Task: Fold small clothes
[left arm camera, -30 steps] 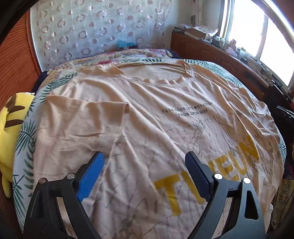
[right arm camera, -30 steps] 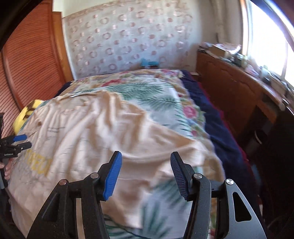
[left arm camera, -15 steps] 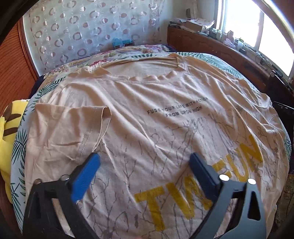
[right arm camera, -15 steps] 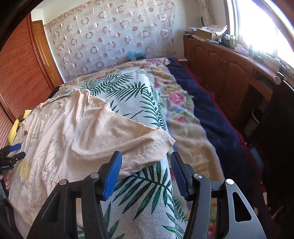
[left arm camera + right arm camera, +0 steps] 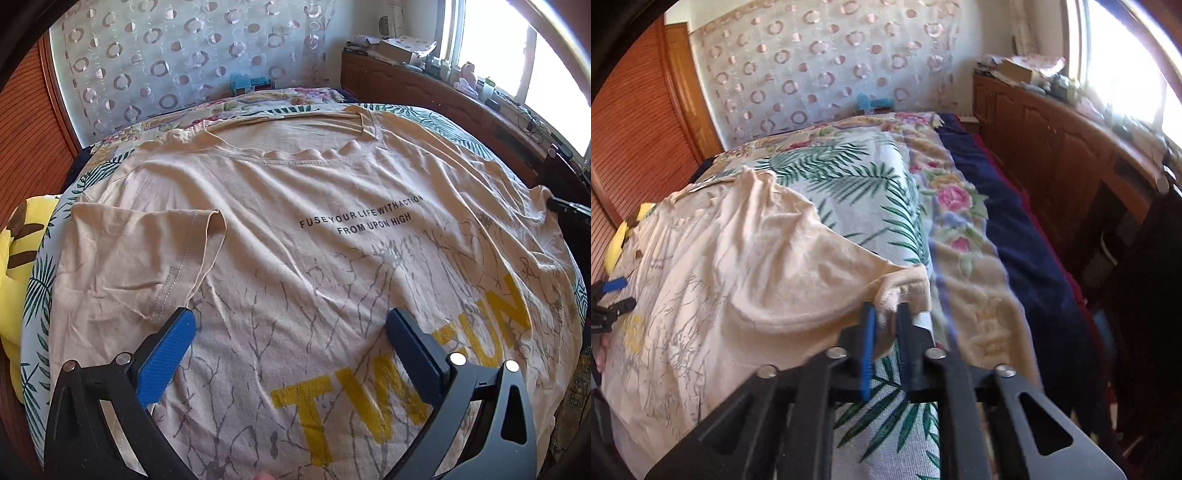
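1. The right gripper (image 5: pixel 886 326) is closed on the hem of the right sleeve (image 5: pixel 905 288) of the beige T-shirt (image 5: pixel 314 258) — the cloth is bunched between its pads, though motion blur there makes the depth of the bite hard to judge.
2. The left gripper (image 5: pixel 291 332) hangs over the lower chest of the shirt with its jaws spread wide and nothing between them.
3. The shirt lies print-up on the bed (image 5: pixel 849 177), over a palm-leaf cover. Its collar (image 5: pixel 295 155) points away from the person toward the curtained wall, and its hem lies nearest them, so the long axis runs straight ahead from the left gripper.
4. The left sleeve (image 5: pixel 147 251) is already laid inward across the chest, its cuff just ahead of the left gripper's blue pad.
5. The move ahead likely turns on one relation: the held sleeve sits at the shirt's right edge, with the body of the garment to the left of the right gripper. So the sleeve would travel leftward, across the long axis, toward the printed text — and the right hand is the nearer one for that.
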A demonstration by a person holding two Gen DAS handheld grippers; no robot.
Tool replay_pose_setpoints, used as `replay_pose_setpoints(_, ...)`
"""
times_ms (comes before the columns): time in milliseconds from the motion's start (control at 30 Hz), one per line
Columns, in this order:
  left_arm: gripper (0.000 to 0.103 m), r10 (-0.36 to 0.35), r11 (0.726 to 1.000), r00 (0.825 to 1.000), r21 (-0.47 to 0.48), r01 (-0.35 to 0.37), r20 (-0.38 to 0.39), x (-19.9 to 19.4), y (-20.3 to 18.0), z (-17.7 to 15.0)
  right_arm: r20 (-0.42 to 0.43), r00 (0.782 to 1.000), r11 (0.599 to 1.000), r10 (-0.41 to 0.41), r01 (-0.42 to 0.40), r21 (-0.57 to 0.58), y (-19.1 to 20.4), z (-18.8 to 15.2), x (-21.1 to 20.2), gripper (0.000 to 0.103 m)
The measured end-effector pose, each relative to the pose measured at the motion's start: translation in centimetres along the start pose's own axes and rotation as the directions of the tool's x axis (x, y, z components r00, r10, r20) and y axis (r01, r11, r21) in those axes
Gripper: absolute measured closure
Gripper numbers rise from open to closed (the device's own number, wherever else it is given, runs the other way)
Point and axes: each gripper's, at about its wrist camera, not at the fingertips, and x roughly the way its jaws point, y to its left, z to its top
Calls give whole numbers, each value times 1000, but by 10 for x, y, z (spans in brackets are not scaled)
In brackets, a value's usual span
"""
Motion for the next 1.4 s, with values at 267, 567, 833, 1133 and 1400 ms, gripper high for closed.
replay_pose_setpoints(267,0,-6,1000,1000,-1,6,5,-1,3,1,124,987,987,100,-83,-135,57,24,-36,97)
replay_pose_setpoints(567,0,-40,995,979,-85,58,201,-66,24,-11,136,937,925,322,-281,-257,134,27,-57,85)
replay_pose_setpoints(833,0,-38,991,965,-117,70,261,-106,39,-34,110,971,948,211,-177,-263,135,-10,-61,62)
replay_pose_setpoints(1133,0,-32,991,971,-120,62,236,-101,34,-50,-29,986,976,161,-164,-144,113,-25,-36,62)
replay_pose_setpoints(1400,0,-58,991,971,-101,83,231,-97,27,-50,-21,968,942,249,-247,-226,131,-28,-55,94)
